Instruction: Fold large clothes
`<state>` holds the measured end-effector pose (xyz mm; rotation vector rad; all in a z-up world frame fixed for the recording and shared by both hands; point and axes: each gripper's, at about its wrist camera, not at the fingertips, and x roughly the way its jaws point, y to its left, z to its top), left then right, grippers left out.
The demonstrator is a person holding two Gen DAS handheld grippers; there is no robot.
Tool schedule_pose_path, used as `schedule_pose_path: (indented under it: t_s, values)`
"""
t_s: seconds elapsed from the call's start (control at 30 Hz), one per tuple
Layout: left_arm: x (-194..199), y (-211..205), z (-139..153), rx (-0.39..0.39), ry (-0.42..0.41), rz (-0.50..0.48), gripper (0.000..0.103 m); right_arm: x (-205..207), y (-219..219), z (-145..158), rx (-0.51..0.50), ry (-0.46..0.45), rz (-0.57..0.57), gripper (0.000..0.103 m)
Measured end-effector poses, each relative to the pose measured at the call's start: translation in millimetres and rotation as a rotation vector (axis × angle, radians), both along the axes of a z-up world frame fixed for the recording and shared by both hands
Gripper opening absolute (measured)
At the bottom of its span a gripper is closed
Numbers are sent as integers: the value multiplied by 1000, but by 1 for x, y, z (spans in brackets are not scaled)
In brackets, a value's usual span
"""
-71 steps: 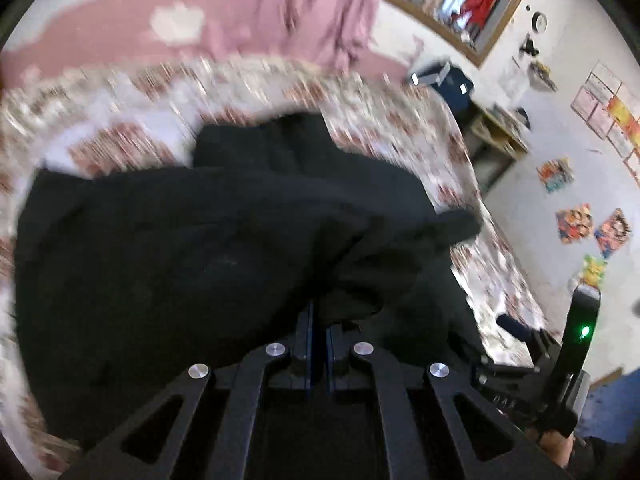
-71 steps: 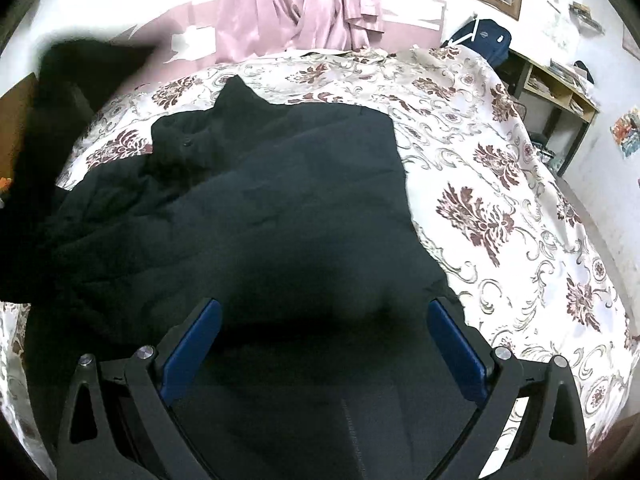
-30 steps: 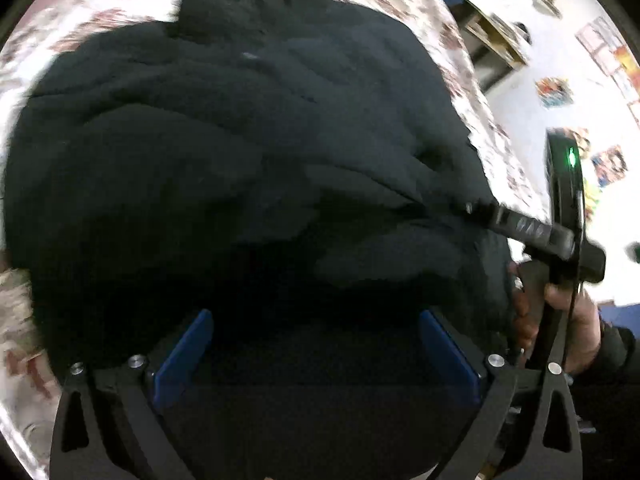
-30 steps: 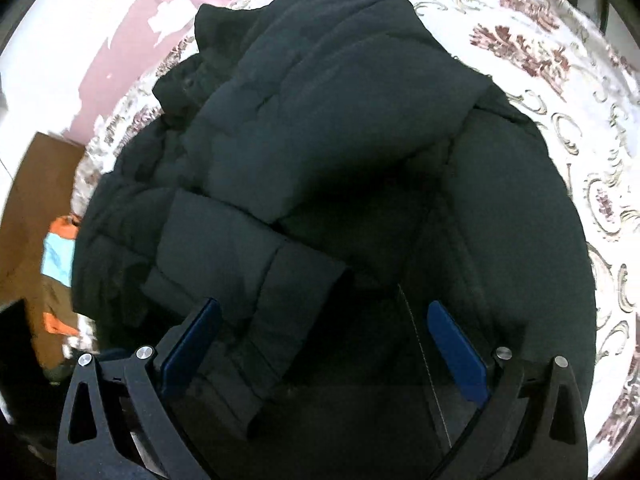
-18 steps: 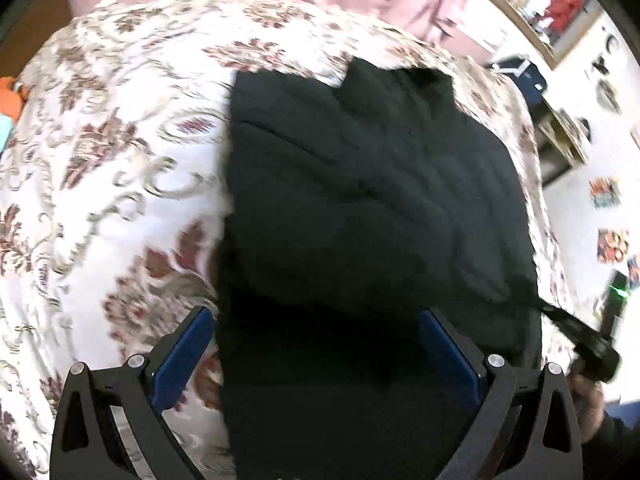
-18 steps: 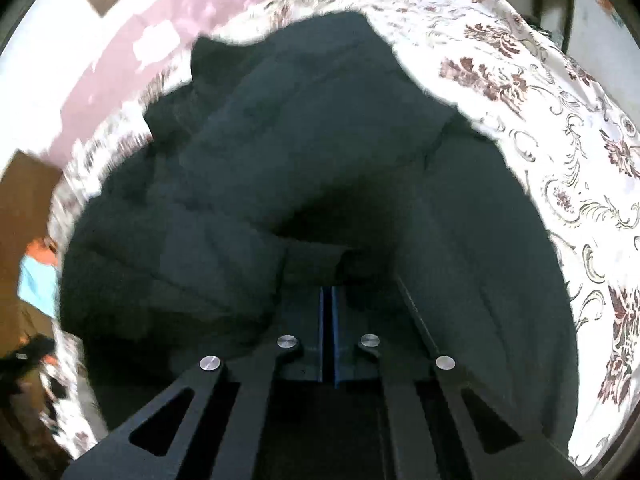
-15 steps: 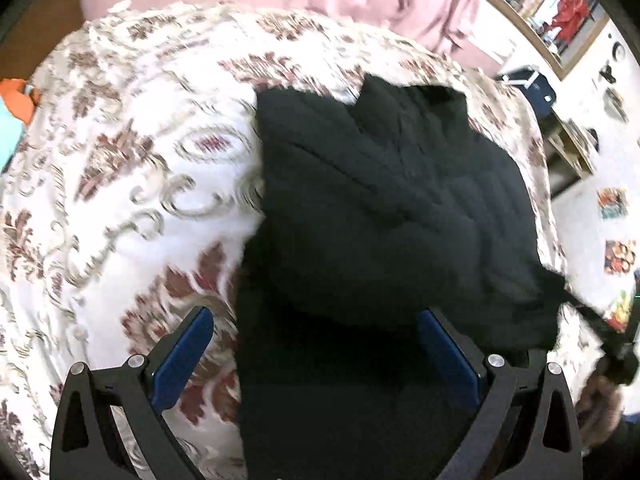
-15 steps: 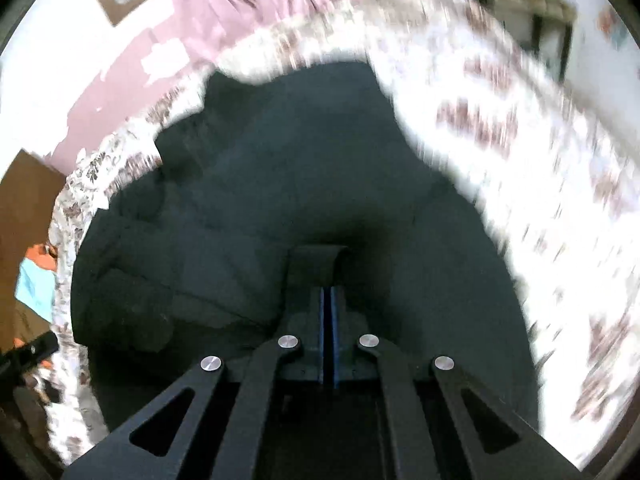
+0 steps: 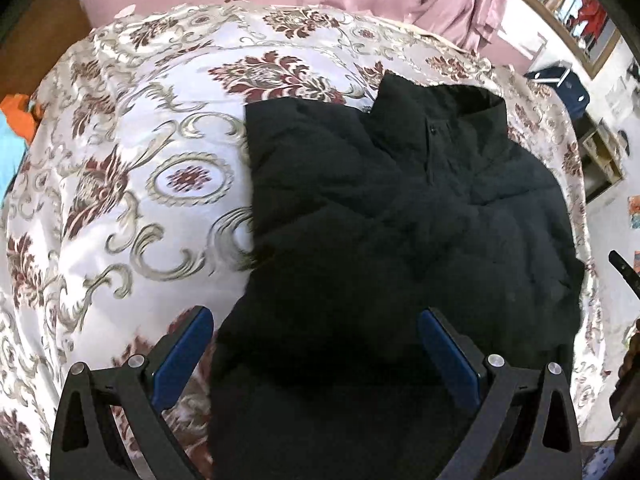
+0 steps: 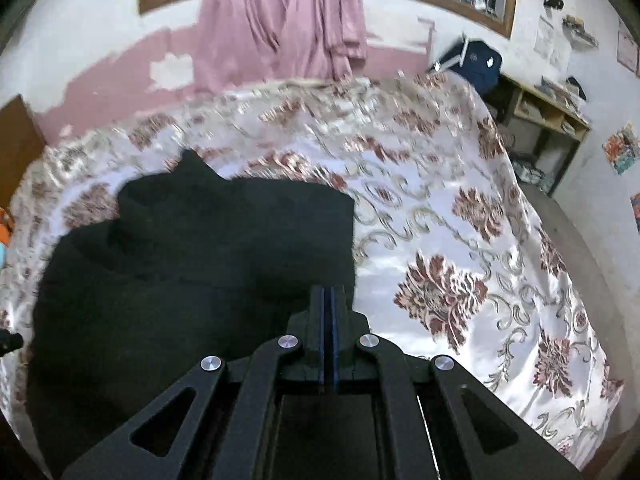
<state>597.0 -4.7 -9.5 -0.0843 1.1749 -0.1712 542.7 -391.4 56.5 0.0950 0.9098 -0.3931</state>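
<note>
A black padded jacket (image 9: pixel 400 216) lies on the flowered bedspread (image 9: pixel 132 184) with its collar toward the far side and its sides folded in. My left gripper (image 9: pixel 316 354) hovers open over the jacket's near hem, one blue pad (image 9: pixel 182 356) over the bedspread and the other over black cloth. In the right wrist view the jacket (image 10: pixel 192 264) fills the lower left. My right gripper (image 10: pixel 329 292) is raised over the jacket's right edge, pads almost together and just starting to part. No cloth shows between them. In the left wrist view its black tip (image 9: pixel 618 264) sits right of the jacket, apart from it.
Pink curtains (image 10: pixel 280 20) hang on the wall behind the bed. A dark blue backpack (image 10: pixel 476 60) and a wooden shelf unit (image 10: pixel 548 120) stand past the bed's far right corner. Bare bedspread (image 10: pixel 460 248) spreads right of the jacket. Orange and teal cloth (image 9: pixel 16 128) lies at the left edge.
My right gripper shut on a fold of the jacket, drew it over and rose clear. My left gripper, shut on cloth at first, now stands open and has pulled back, showing more bedspread.
</note>
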Motion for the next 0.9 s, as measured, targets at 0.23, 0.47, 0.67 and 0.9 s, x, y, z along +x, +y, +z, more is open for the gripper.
schedule_pose_path:
  t_s: [0.23, 0.47, 0.67, 0.9]
  values:
    - [11, -46, -22, 147, -35, -49, 103, -3, 45, -43, 39, 76, 260, 54]
    - [17, -76, -59, 320, -27, -68, 103, 14, 77, -100, -51, 198, 374, 58]
    - [17, -87, -79, 394, -69, -73, 103, 15, 82, -112, -105, 177, 426, 61]
    - [20, -97, -88, 458, -56, -105, 103, 7, 93, -115, -158, 142, 447, 62]
